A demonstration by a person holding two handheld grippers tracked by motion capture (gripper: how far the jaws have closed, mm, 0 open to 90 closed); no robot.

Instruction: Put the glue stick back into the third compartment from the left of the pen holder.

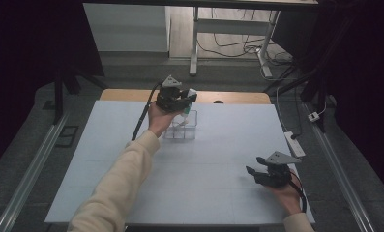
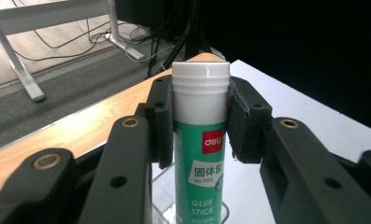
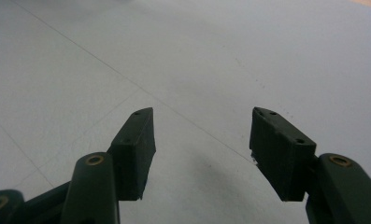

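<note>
My left arm is reaching far forward, left gripper raised, its jaws clamping something between the pads; my right gripper is hovering low near the table's right front, jaws gaping wide apart

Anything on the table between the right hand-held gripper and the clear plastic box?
No. In the high view, bare pale table lies between the open right hand-held gripper and the clear plastic compartment box.
</note>
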